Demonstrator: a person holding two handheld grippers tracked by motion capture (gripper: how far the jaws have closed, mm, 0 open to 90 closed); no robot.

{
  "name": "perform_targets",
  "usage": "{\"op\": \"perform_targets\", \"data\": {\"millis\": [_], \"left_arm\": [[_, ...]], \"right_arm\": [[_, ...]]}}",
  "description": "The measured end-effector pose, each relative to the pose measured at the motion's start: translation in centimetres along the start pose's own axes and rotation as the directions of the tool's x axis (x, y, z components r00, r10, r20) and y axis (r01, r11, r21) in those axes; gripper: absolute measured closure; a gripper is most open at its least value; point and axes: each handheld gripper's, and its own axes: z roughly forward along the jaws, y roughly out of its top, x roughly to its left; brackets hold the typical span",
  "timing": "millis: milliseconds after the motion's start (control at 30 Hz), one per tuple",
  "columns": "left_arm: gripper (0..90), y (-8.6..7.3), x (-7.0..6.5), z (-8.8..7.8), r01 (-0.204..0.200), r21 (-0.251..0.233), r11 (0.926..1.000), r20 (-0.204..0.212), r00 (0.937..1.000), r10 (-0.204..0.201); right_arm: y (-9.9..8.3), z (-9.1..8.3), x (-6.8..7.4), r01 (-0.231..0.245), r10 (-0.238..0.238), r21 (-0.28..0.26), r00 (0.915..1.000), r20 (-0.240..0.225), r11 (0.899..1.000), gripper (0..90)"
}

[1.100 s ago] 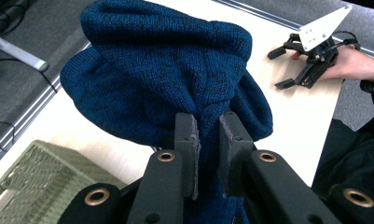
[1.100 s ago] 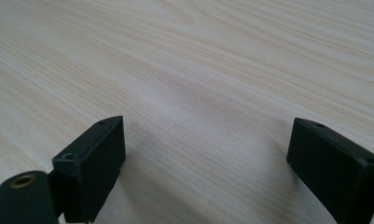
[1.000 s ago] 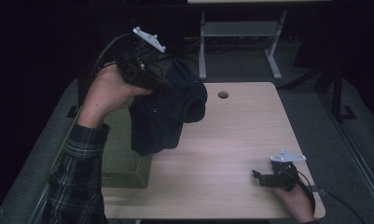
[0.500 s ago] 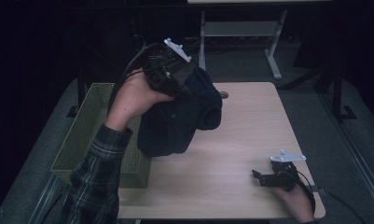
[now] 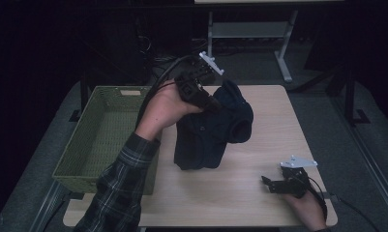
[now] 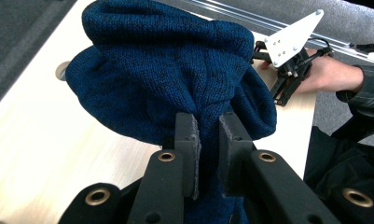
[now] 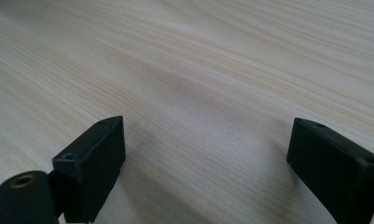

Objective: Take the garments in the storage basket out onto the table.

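Sweater (image 5: 208,133), one; tongs, two

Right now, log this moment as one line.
left gripper: shut on dark blue knitted sweater, held above light wooden table | right gripper: open, on table | green woven basket: left

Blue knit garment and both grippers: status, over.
Left gripper shut on blue knit garment, bottom edge touching table. Right gripper open, low over bare tabletop. Green basket at table's left; nothing in the way.
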Motion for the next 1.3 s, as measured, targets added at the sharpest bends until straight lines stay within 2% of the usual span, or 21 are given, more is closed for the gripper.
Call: {"op": "perform_targets", "data": {"millis": [367,467,600,633,667,767,800,833,1033,1300], "left_arm": [[79.9,-0.5,0.1,3.5,0.019,0.01,0.9998,0.016,0.9997,-0.02],[79.9,-0.7,0.2,5.0,0.032,0.006,0.9995,0.017,0.9993,-0.033],[79.9,-0.9,0.3,6.7,0.044,0.013,0.9989,0.035,0.9984,-0.045],[79.8,-0.9,0.3,6.7,0.044,0.013,0.9989,0.035,0.9984,-0.045],[79.9,-1.0,0.4,7.5,0.049,0.019,0.9986,0.043,0.9979,-0.049],[79.8,-1.1,0.6,8.9,0.05,0.023,0.9985,0.062,0.9968,-0.051],[79.8,-1.1,0.6,8.9,0.05,0.023,0.9985,0.062,0.9968,-0.051],[79.8,-1.2,0.7,9.8,0.048,0.031,0.9984,0.069,0.9964,-0.05],[79.8,-1.2,0.8,12.1,0.053,0.045,0.9976,0.101,0.9933,-0.057],[79.7,-1.8,0.9,15.0,0.07,0.046,0.9964,0.102,0.992,-0.075]], "right_arm": [[0.0,0.0,0.0,0.0,0.0,0.0,1.0,0.0,1.0,11.0],[0.0,0.0,0.0,0.001,-0.001,0.0,1.0,-0.001,1.0,11.0],[0.0,0.0,0.0,0.001,-0.001,0.0,1.0,-0.001,1.0,11.0],[0.0,0.0,0.0,0.001,-0.001,0.0,1.0,-0.001,1.0,11.0],[0.0,0.0,0.0,0.001,-0.001,0.0,1.0,-0.001,1.0,11.0],[0.0,0.0,0.0,0.001,-0.001,0.0,1.0,-0.001,1.0,11.0],[0.0,0.0,0.0,0.001,-0.001,0.0,1.0,-0.001,1.0,11.0],[0.0,0.0,0.0,0.0,0.0,-0.001,1.0,-0.002,1.0,11.1],[0.0,0.0,0.0,0.001,-0.001,-0.001,1.0,-0.003,1.0,11.0],[0.0,0.0,0.0,0.004,-0.004,-0.001,1.0,-0.004,1.0,11.1]]}}
